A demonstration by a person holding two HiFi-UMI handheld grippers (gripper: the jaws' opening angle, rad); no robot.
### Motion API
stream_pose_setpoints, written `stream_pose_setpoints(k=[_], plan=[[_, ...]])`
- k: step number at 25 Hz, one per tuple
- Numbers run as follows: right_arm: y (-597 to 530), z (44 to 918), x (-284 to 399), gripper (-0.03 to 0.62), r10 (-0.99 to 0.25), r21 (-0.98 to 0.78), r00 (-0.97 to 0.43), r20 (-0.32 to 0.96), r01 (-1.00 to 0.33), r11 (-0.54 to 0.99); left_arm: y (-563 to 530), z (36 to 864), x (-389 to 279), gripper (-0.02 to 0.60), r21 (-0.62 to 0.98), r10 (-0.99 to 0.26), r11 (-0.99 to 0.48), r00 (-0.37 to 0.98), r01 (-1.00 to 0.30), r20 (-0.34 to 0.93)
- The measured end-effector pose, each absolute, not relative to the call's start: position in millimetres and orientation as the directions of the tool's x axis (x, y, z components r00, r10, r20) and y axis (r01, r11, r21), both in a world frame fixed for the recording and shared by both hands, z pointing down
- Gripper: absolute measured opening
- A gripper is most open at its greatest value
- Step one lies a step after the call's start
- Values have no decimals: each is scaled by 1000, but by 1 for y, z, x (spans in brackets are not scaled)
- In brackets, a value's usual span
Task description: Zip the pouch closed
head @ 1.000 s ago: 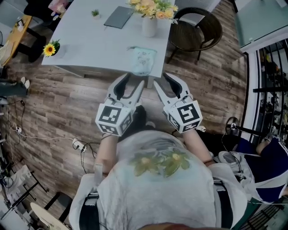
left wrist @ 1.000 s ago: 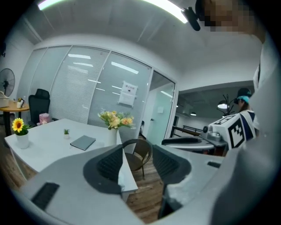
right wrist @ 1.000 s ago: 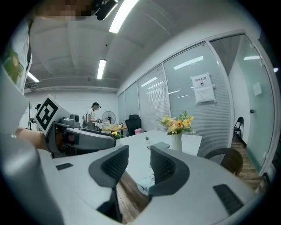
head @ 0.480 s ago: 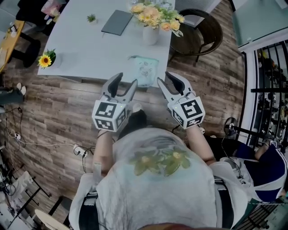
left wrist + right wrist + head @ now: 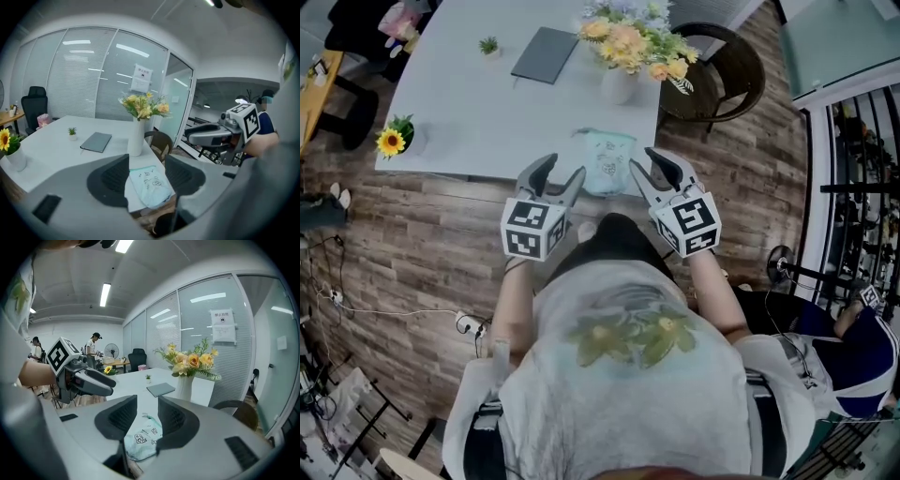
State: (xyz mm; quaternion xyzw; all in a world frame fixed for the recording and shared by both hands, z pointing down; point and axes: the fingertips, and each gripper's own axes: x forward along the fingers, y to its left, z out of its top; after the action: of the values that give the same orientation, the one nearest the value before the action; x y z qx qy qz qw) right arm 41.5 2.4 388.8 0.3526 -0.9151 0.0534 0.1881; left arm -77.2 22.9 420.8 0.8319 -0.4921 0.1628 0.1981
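Pouch [image 5: 606, 161] | zipper too small to read | overhangs table [image 5: 469, 103] edge

Your pouch [image 5: 607, 161] is mint with small dark doodles. Table [image 5: 469, 112] white, notebook [image 5: 545, 54] grey, vase [image 5: 619, 86] white, flowers [image 5: 628, 42] yellow and peach, floor [image 5: 412, 234] brown wood planks.

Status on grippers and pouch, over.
Left gripper jaws just opened wider, nothing between; right gripper open, empty. Pouch untouched, at near table edge. Nothing in the way.
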Motion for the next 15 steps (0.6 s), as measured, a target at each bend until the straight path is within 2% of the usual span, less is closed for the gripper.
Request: stream_pose_setpoints(k=[15], plan=[[-43,441,26,147,-572,35,-674,468,-632,774,-25,472,-85,221,153,-692,-448,450,-881,564]])
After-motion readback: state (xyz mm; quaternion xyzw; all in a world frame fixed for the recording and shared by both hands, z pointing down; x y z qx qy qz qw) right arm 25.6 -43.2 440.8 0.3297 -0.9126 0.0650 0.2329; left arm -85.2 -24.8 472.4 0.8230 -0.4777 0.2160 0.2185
